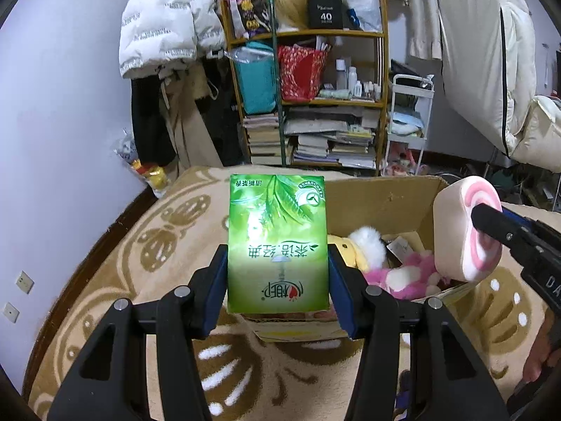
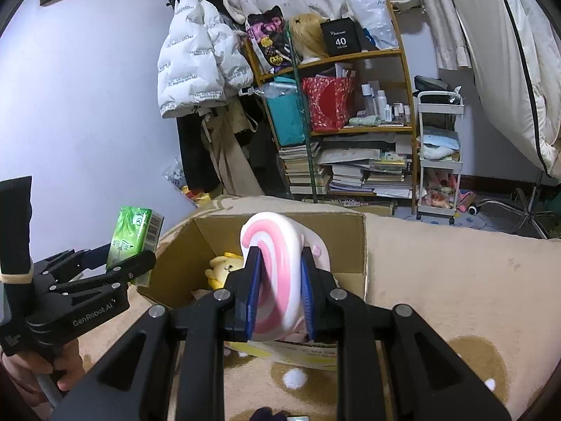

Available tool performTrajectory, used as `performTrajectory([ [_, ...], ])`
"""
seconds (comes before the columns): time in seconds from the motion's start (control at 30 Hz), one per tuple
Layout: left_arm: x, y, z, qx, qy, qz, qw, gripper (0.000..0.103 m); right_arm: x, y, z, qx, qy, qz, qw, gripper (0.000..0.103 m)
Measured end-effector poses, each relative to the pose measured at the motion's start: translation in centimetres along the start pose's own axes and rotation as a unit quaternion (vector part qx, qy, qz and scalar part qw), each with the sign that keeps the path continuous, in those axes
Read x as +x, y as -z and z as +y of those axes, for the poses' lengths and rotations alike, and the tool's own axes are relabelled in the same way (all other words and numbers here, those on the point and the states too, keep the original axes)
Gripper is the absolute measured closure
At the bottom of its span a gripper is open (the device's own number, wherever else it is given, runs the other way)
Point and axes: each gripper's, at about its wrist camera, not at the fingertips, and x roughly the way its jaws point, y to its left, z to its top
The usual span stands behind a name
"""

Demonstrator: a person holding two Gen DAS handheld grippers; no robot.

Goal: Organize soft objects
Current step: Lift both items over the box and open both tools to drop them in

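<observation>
Cardboard box [image 2: 350, 245] lies ahead of your tongs; left gripper [image 1: 277, 273] clamps green tissue pack [image 1: 277, 238]; right gripper [image 2: 278, 291] squeezes pink-swirl squishy [image 2: 277, 245]; plush toys [image 1: 403, 270] fill the box.

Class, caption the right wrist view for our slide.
Right gripper squeezes a swirl cushion above the box; left gripper holds a tissue pack.

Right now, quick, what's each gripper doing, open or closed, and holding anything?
Left gripper: closed on the green tissue pack.
Right gripper: closed on the pink swirl squishy, squeezing it.

Black fingers [image 1: 224, 280], blue pads, silver screws
</observation>
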Motion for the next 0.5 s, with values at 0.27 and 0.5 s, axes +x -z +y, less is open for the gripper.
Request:
performTrajectory([
  [0.27, 1.2, 0.0, -0.7, 0.003, 0.02, 0.019, 0.9996, 0.051, 1.6, 0.9, -0.8, 0.0, 0.017, 0.019, 1.0, 0.081],
  [0.5, 1.0, 0.1, -1.2, 0.01, 0.034, 0.025, 0.9991, 0.042, 1.5, 1.0, -1.2, 0.01, 0.009, 0.03, 0.999, 0.074],
])
